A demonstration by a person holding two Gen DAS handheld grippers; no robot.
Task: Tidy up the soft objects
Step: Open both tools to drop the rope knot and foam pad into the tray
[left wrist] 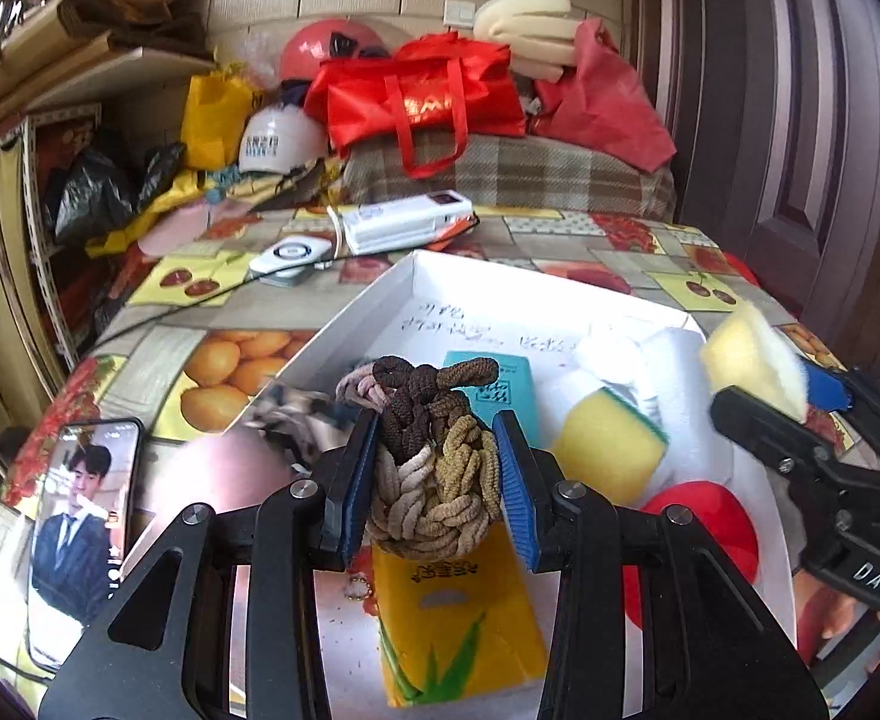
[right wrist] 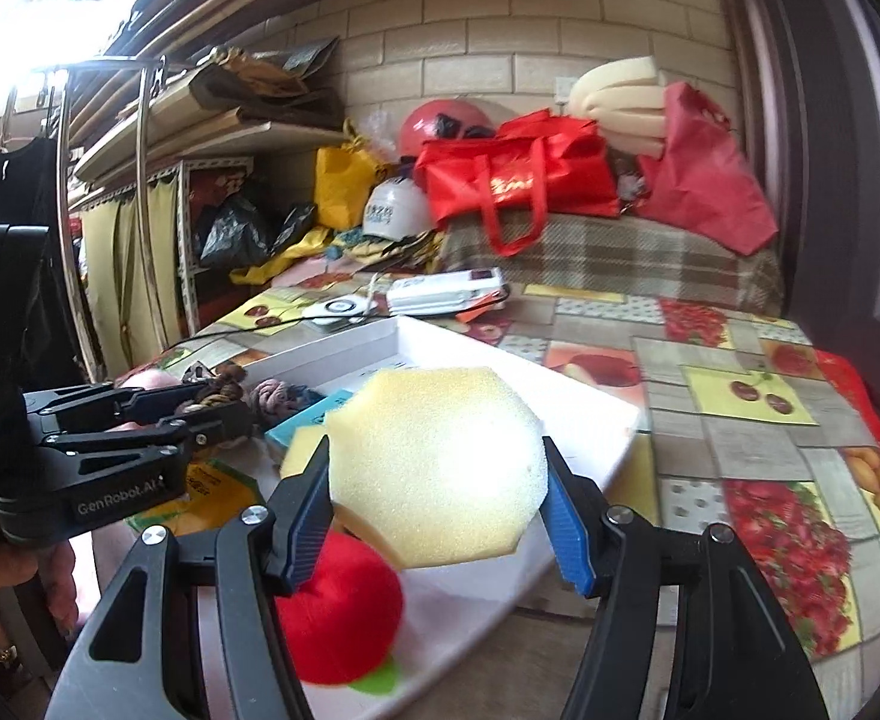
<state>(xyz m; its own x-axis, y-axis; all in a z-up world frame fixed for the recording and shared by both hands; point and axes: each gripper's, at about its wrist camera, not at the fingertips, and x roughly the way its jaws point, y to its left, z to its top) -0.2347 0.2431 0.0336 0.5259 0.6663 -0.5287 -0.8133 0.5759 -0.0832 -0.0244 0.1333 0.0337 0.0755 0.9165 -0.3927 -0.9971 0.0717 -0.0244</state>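
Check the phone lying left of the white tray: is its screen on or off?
On. The phone lies flat on the tablecloth beside the tray, its screen lit and showing a person in a dark suit.

Under my jaws is the table, covered in a fruit-print oilcloth of oranges, cherries and strawberries. Directly on it lies a shallow white tray, tilted corner-on to me. Just beside the tray's left edge rests a phone with its screen lit. Beyond the tray sit a white power bank and a small round-dialled white device, with a dark cable trailing leftward
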